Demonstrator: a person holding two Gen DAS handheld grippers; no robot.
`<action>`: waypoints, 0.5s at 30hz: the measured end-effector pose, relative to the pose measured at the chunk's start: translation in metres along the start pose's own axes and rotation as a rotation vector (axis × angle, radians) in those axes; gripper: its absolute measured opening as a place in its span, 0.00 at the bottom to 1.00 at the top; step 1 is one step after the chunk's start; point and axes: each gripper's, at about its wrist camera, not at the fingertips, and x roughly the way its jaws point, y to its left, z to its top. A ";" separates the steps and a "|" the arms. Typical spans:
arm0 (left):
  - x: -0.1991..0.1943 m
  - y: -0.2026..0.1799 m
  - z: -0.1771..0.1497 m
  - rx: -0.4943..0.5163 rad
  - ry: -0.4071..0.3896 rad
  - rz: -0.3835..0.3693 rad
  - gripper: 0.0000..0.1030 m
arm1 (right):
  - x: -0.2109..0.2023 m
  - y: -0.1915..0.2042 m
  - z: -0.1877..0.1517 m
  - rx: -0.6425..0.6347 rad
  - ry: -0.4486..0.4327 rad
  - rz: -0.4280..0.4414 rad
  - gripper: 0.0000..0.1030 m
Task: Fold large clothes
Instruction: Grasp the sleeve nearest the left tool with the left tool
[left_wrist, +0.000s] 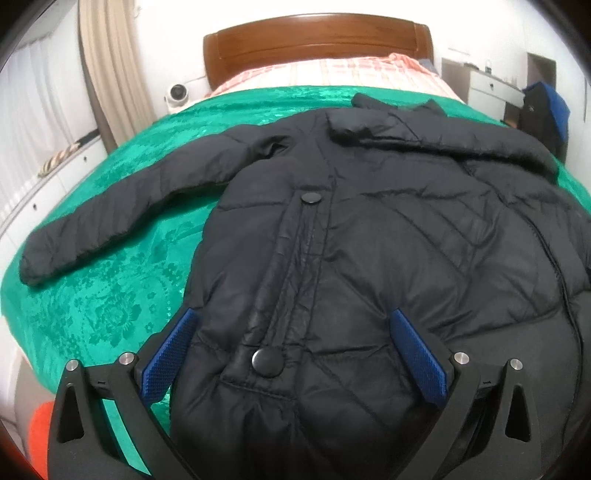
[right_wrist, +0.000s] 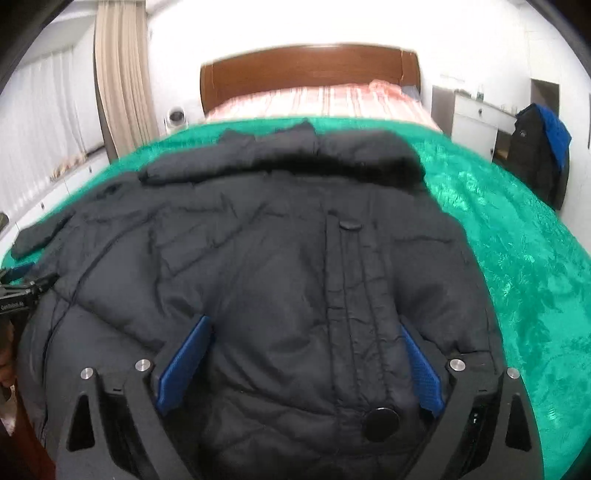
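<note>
- A black quilted puffer jacket (left_wrist: 369, 236) with round snap buttons (left_wrist: 266, 363) lies flat on a bed's green, floral-embossed velvet blanket (left_wrist: 110, 288).
- Left gripper (left_wrist: 291, 325) and right gripper (right_wrist: 306, 332) hover released over its near hem, apparently untouching.

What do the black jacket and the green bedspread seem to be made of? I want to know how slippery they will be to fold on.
Black jacket: looks like smooth synthetic shell, probably nylon or polyester, with quilted stitch lines and puffy padding. Green bedspread: looks like plush velvet or velour, with a glossy sheen and an embossed floral pattern.
</note>
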 end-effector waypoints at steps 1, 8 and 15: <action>0.000 0.000 -0.001 0.005 0.000 0.001 1.00 | 0.001 0.001 0.000 -0.008 0.003 -0.007 0.94; 0.002 -0.001 -0.001 0.007 0.003 0.008 1.00 | -0.011 0.011 -0.012 -0.034 -0.021 -0.026 0.97; 0.003 -0.001 -0.001 0.009 0.005 0.010 1.00 | -0.014 0.015 -0.015 -0.048 -0.032 -0.038 0.98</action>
